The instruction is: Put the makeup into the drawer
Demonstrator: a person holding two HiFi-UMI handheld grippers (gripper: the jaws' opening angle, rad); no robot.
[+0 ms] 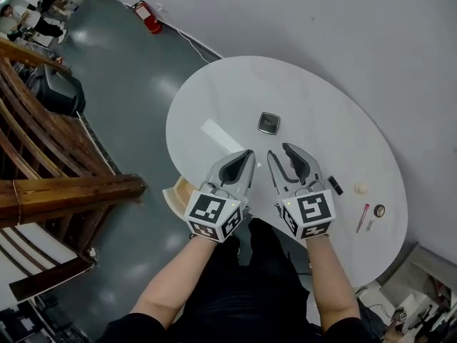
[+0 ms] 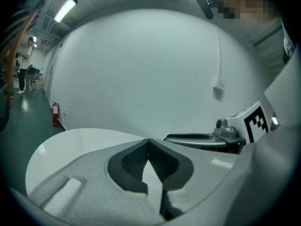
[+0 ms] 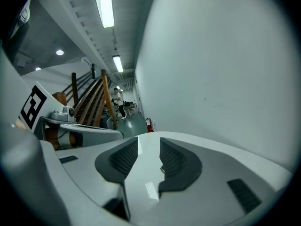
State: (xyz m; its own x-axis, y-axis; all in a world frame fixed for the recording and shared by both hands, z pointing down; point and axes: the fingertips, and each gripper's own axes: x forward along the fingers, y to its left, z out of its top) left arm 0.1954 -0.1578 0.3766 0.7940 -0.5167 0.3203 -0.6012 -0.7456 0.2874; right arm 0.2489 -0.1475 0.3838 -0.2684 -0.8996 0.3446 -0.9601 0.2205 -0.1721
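Observation:
On the round white table (image 1: 214, 91) lies a dark square compact (image 1: 268, 123), just beyond both grippers. Near the table's right edge lie a small black piece (image 1: 335, 186), a round cream item (image 1: 361, 188), a pink stick (image 1: 363, 218) and a small round pot (image 1: 379, 210). My left gripper (image 1: 247, 154) (image 2: 148, 141) hovers over the near side of the table, its jaws shut with nothing between them. Beside it, my right gripper (image 1: 280, 152) (image 3: 148, 143) stands open by a narrow gap, with nothing in it.
A pale wooden piece (image 1: 174, 194) peeks out under the table's near-left edge. A wooden stair railing (image 1: 43, 120) runs along the left, over the grey floor. A red fire extinguisher (image 1: 150, 18) stands by the white wall behind the table.

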